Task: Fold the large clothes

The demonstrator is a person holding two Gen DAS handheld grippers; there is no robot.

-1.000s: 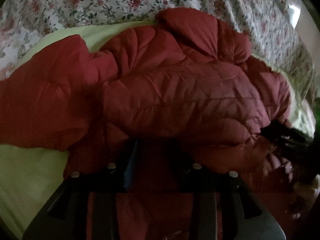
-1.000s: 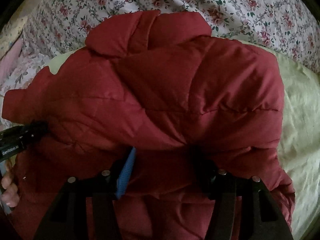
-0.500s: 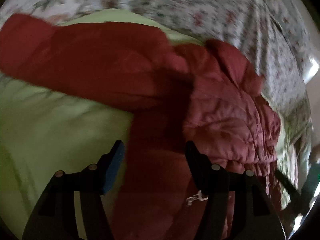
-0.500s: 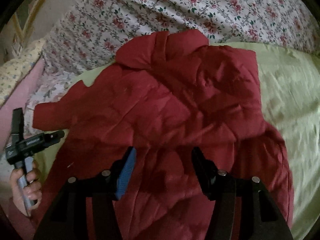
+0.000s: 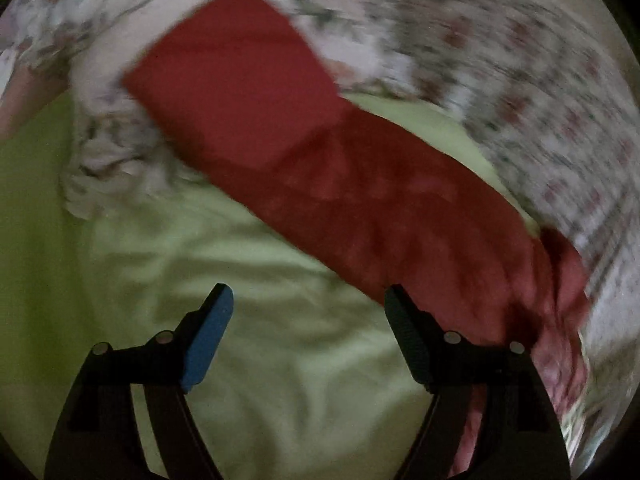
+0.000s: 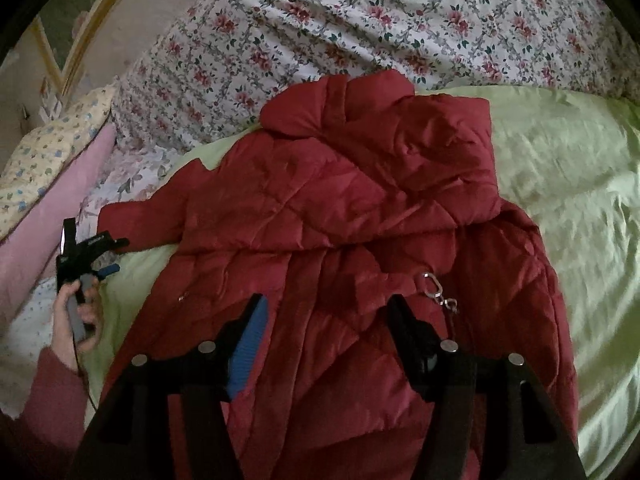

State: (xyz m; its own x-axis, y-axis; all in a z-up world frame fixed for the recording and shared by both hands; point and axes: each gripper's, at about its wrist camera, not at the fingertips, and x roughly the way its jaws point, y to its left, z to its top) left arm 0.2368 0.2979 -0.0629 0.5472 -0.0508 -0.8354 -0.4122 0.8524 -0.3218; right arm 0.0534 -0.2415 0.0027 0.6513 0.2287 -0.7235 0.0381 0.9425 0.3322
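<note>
Quilted dark-red puffer jacket (image 6: 352, 216) lying flat on a pale green bed sheet (image 6: 572, 208), its long axis running from the hem at the lower edge of the right wrist view up to the collar, which points toward the white floral-print quilt (image 6: 360, 24) at the far side of the bed. One sleeve (image 5: 304, 140) extends sideways from the body toward the pink pillow (image 6: 52, 216); in the blurred left wrist view this sleeve crosses diagonally, its cuff end at upper left lying on the floral fabric. A metal zipper pull (image 6: 434, 286) rests on the jacket front. Bare green sheet lies open on the far side of the jacket from the extended sleeve, and between that sleeve and the left hand-held gripper. Right hand-held gripper (image 6: 326, 320): positioned above the lower front of the jacket, jaws opening, fabric visible beneath the gap but not pinched by the pads. Left hand-held gripper (image 5: 308, 308): jaws opening wide over bare sheet, nothing between them, the sleeve just beyond its dark finger; seen from the right wrist view it sits (image 6: 90, 254) beside the sleeve cuff, held in the person's left hand (image 6: 78, 316).
</note>
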